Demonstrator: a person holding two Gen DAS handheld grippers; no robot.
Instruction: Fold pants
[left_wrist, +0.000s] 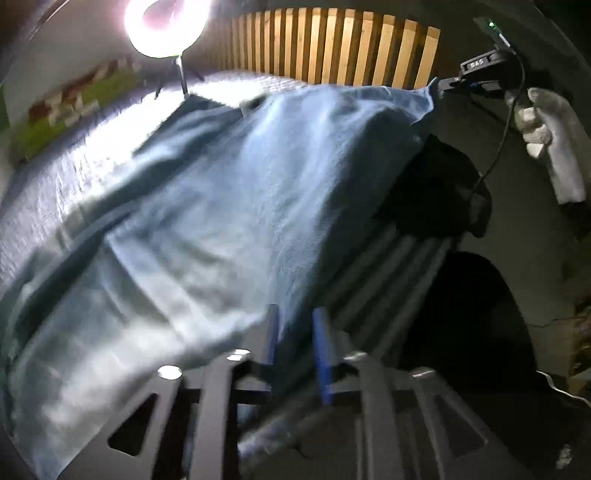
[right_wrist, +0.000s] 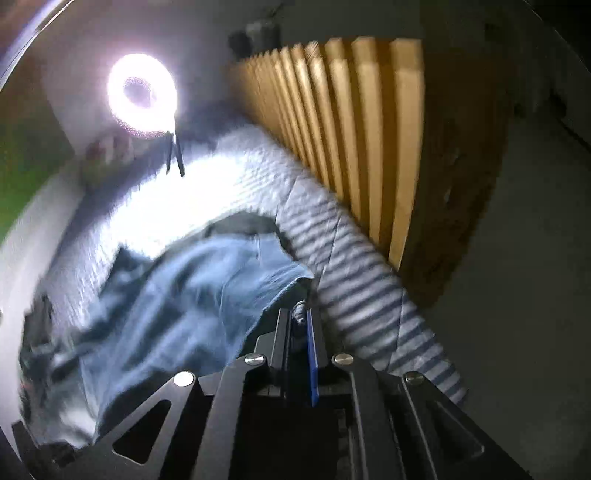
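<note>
A dim room: a ring light (left_wrist: 166, 26) glares at the upper left of both views, a wooden slatted headboard (left_wrist: 332, 48) runs along the top, and a bed with a pale striped cover (right_wrist: 351, 280) carries the work. The blue pants (left_wrist: 229, 192) are lifted off the bed and stretched across the middle of the left view, sagging toward the lower left.

At the bottom centre of the left view, the left gripper (left_wrist: 297, 325) has its blue-padded fingers (left_wrist: 321, 332) drawn close on a fabric edge. At the upper right the right gripper (left_wrist: 458, 79), held by a gloved hand (left_wrist: 535, 122), pinches the far corner; its own view shows the fingers nearly pressed together on cloth.

To fold well, I would keep the held edge taut and level, carry it over the hanging part, and lay it down with edges matched before letting go. Uneven height would skew the crease.
</note>
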